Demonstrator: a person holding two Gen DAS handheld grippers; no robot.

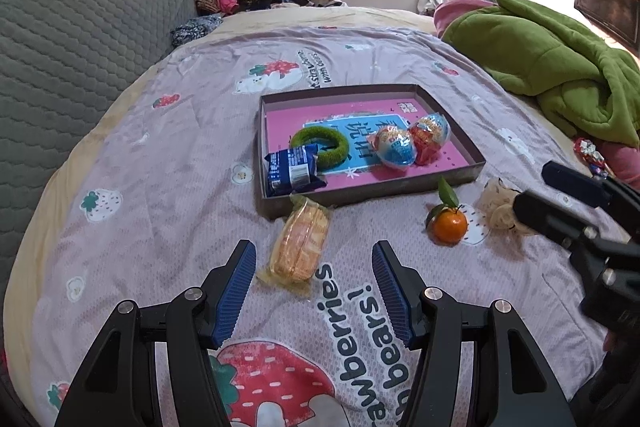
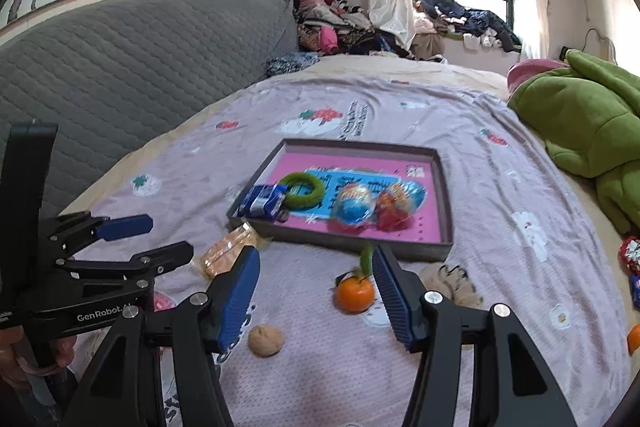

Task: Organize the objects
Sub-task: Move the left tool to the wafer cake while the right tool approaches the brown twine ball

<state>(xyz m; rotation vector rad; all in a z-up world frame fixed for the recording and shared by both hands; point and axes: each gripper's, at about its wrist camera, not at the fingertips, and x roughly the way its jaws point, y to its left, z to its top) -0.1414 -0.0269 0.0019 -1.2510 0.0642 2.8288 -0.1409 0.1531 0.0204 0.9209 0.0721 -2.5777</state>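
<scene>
A shallow brown box (image 1: pixel 460 174) (image 2: pixel 445 187) lies on the bed and holds a blue snack pack (image 1: pixel 292 171), a green fuzzy ring (image 1: pixel 325 145) and two foil eggs (image 1: pixel 412 143). A wrapped orange cake (image 1: pixel 299 242) (image 2: pixel 228 251) lies just in front of the box. My left gripper (image 1: pixel 314 291) is open and empty, just short of the cake. A tangerine with leaf (image 1: pixel 448 223) (image 2: pixel 354 294) lies to the right. My right gripper (image 2: pixel 316 295) is open and empty, with the tangerine near its right finger. A walnut (image 2: pixel 265 340) lies between its fingers.
A beige scrunchie (image 1: pixel 500 207) (image 2: pixel 452 283) lies right of the tangerine. A green quilt (image 1: pixel 560 63) is heaped at the right. A grey headboard (image 1: pixel 72 59) stands at the left. Small items lie at the right bed edge (image 2: pixel 632 259). Clothes pile by the window.
</scene>
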